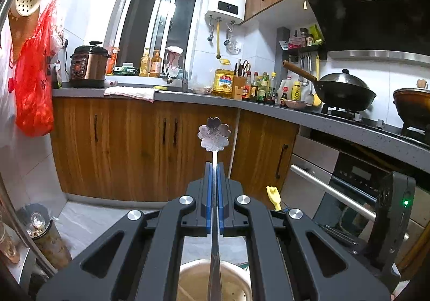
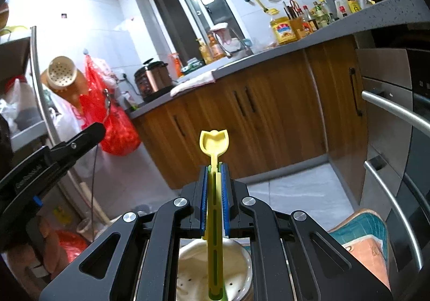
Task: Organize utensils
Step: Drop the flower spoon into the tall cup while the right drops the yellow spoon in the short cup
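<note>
Metal spoon [image 1: 214,137] with a flower-shaped bowl is sticking out of the left gripper [image 1: 214,166], whose jaws are clamping its handle. Right gripper [image 2: 215,169] is pinching yellow and green plastic spoons [image 2: 214,145] tight. Both are hovering over a white holder [image 2: 188,268] near below.

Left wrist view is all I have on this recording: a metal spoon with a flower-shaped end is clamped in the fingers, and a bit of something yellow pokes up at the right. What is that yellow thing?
Observer: A yellow plastic spoon with a tulip-shaped end, clamped upright in the right gripper.
Operator: Is it one piece or more?
Observer: A green strip lies along its handle between the pads; whether that is a separate utensil I cannot tell.
Operator: Anything under that gripper?
Observer: A pale round holder with small holes in its bottom sits directly below.
</note>
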`<state>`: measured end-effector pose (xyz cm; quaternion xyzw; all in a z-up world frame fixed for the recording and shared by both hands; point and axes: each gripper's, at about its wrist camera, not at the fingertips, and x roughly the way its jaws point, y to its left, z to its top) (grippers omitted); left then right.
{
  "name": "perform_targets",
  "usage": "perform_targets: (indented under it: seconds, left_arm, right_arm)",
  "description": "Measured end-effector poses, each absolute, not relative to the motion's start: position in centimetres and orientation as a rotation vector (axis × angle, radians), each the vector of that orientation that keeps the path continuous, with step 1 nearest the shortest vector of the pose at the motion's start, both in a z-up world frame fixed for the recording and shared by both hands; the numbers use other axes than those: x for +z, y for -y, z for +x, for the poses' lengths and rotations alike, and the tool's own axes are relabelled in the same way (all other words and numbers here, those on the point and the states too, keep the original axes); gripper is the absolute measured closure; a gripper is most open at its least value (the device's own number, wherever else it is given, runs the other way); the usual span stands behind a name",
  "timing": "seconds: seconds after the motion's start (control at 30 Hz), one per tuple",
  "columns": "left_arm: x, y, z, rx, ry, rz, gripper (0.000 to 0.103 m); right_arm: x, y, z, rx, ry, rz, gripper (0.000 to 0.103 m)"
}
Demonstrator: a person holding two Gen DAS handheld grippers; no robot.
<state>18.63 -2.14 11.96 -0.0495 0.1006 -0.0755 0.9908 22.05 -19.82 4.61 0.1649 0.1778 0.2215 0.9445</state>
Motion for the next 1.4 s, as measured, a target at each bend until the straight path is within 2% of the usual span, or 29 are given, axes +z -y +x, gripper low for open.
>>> perform_targets:
  seconds: [0.47,1.03,1.4]
  left_arm:
    - [9.8,1.6,17.1,-0.162,-0.253,-0.075,0.1]
    - [7.1,1.9,14.6,-0.217,-0.506,-0.061,0.1]
    - [6.3,2.0,15.4,-0.202,-0.565,-0.069,0.1]
  right_arm:
    - [3.7,19.5,20.1,0.462,-0.387,0.244,0.093]
    - [2.9,20.8,16.8,0.458,-0.515,0.191,0.092]
    - [2.9,20.2,16.8,0.439,-0.552,0.191,0.092]
